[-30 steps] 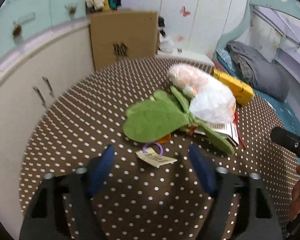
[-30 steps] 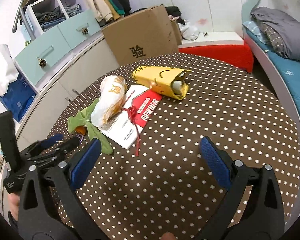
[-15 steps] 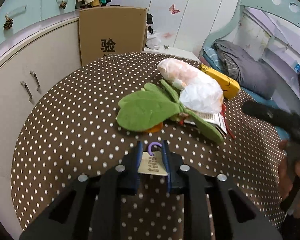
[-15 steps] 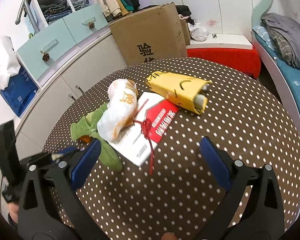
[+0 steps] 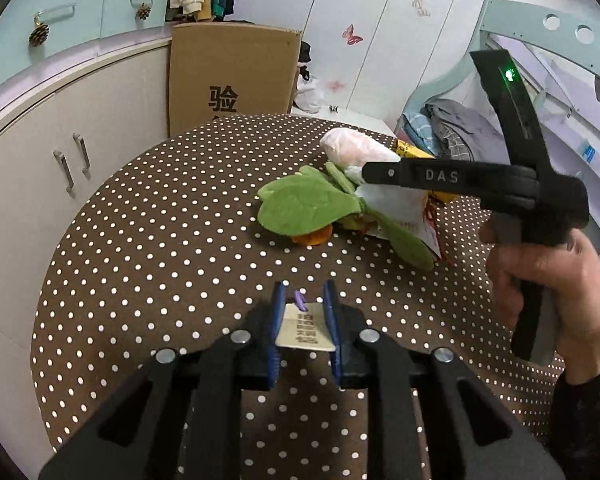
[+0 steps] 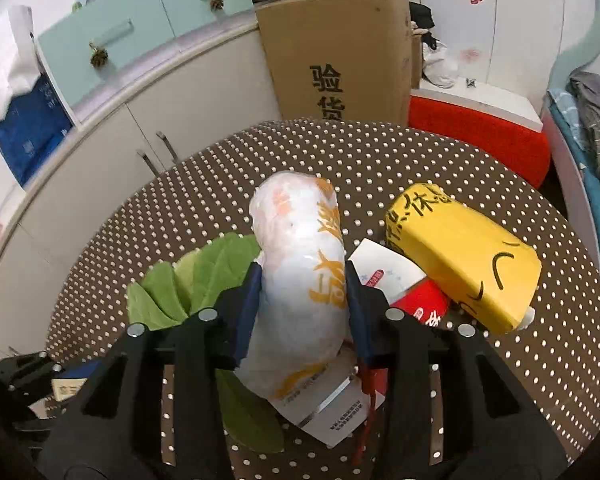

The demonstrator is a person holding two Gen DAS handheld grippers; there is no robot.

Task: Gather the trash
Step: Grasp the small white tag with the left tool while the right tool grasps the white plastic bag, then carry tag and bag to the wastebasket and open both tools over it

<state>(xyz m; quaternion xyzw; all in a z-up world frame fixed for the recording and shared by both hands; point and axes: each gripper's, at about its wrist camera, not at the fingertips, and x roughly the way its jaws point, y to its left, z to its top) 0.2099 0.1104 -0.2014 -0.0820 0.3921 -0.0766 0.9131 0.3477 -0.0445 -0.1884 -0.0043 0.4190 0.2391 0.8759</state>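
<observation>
- Trash lies in a loose heap toward the far middle of the round counter (image 5: 148,240), which wears a brown cloth with white dots.
- Left claw (image 5: 303,320) is nearly closed, its blue pads pinching a small beige paper tag (image 5: 304,330) that carries a purple loop at its far end; the tag is lifted just above the cloth, on the near side of the heap and apart from it.
- Right claw (image 6: 303,300) is part-way closed around a white plastic bag with orange print (image 6: 300,272), one pad pressing each side of its rolled bulk.
- That bag rests on top of a white-and-red printed packet (image 6: 384,276) with a red string.
- Green leaf-shaped fabric piece (image 6: 196,276) spreads out just left of the bag, partly under it; in the left wrist view an orange bit (image 5: 312,235) peeks out beneath the leaf.
- Yellow box with black lettering (image 6: 460,256) lies just right of the bag, touching the red packet.
- Behind the counter stands a cardboard box (image 6: 340,52) against pale cabinets.
</observation>
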